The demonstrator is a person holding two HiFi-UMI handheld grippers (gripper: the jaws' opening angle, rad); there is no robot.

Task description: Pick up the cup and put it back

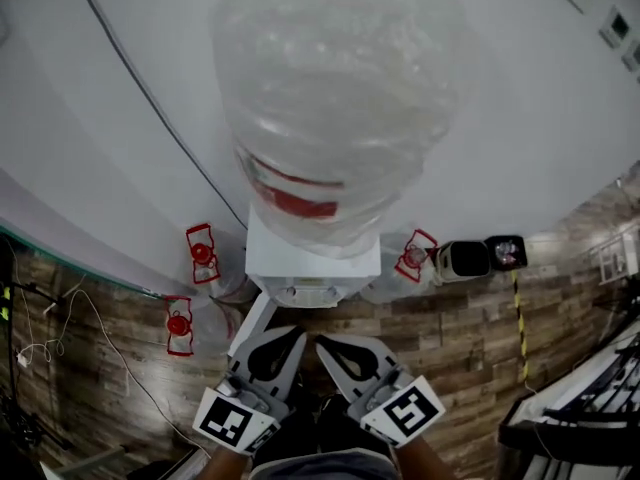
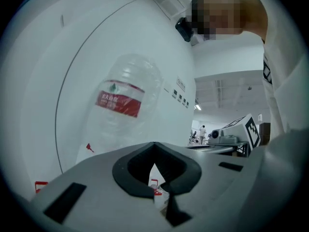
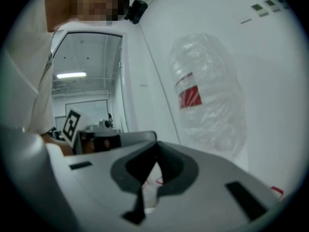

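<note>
Left gripper and right gripper, fingers pressed together on nothing, pointing at dispenser at 12 o'clock, head view showing floor bottles at 9 o'clock, gripper views showing person leaning overhead, cup's place impossible to tell.

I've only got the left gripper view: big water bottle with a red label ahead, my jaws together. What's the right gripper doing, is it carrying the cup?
Observer: No. The right gripper is shut with nothing between its jaws.
Operator: Where does it sit relative to mine?
Observer: In the head view it is right beside the left gripper, both pointing at the white dispenser under the bottle.
Operator: Any cup near the dispenser?
Observer: None shows in any view; the head view shows spare bottles with red handles on the floor at both sides of it.
</note>
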